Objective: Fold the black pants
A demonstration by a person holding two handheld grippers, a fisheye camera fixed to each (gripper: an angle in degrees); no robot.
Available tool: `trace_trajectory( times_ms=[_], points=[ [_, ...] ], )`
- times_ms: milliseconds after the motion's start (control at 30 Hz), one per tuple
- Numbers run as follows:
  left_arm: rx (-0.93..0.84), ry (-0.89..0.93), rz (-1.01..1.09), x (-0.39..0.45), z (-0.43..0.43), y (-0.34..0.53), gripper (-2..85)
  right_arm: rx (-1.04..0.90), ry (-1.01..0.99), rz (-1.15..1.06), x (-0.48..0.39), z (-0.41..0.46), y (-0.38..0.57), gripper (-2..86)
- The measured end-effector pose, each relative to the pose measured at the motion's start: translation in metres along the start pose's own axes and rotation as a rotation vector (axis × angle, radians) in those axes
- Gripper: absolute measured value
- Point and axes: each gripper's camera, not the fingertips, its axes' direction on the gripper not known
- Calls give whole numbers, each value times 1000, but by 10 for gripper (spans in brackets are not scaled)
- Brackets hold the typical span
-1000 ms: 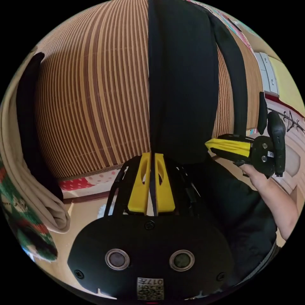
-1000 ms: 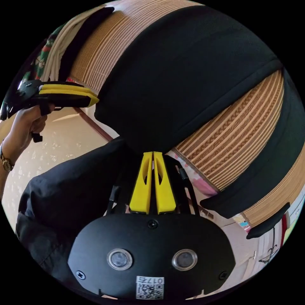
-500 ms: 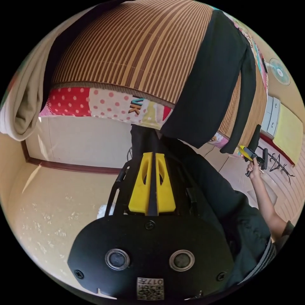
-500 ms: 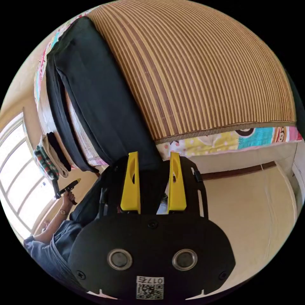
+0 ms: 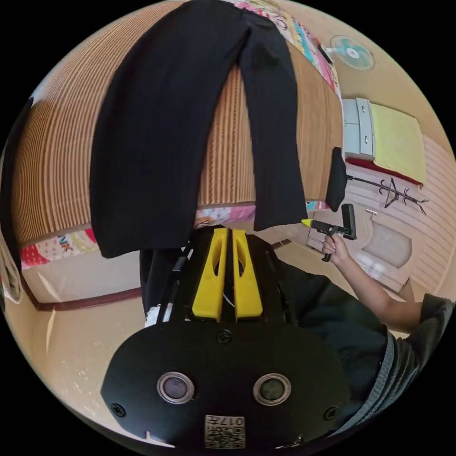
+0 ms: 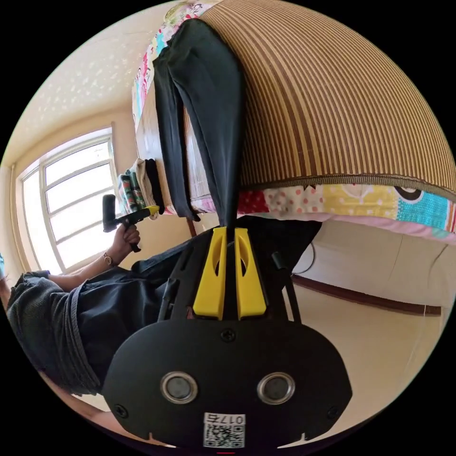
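Black pants lie spread on the striped mat of the bed, both legs overhanging its edge; left claw and right claw each pressed together, gripping nothing, below the leg ends.
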Motion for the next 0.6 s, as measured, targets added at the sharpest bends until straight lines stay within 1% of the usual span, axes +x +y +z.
trace_trajectory(
  times_ms=[67, 133, 233, 267, 333, 367, 433, 467, 500, 567, 600],
  points=[
    [15, 31, 38, 31, 0, -8, 55, 6, -71, -98, -27, -6, 11, 32],
    [50, 178, 66, 69, -3, -21, 96, -37, -84, -187, -54, -4, 14, 30],
    [42, 262, 62, 111, -1, -47, 165, -197, -33, -304, -91, 21, 10, 26],
    [32, 254, 70, 120, 0, -53, 176, -259, -21, -337, -102, 33, 7, 24],
    [-23, 103, 91, 148, 10, -73, 182, -296, -29, -413, -118, 45, 5, 21],
    [-41, 55, 98, 153, 15, -77, 181, -308, -46, -466, -127, 50, 4, 19],
    [-129, -81, 135, 164, 38, -82, 149, -336, -90, -518, -134, 56, 0, 19],
    [-151, -99, 145, 164, 44, -81, 126, -358, -118, -538, -136, 58, -2, 19],
    [-184, -128, 167, 163, 55, -77, 81, -409, -126, -558, -135, 63, -5, 20],
    [-185, -115, 178, 156, 61, -69, 51, -524, -119, -607, -129, 71, -6, 23],
    [-161, -86, 150, 148, 57, -62, 45, -588, -86, -633, -121, 73, -7, 25]
  ],
)
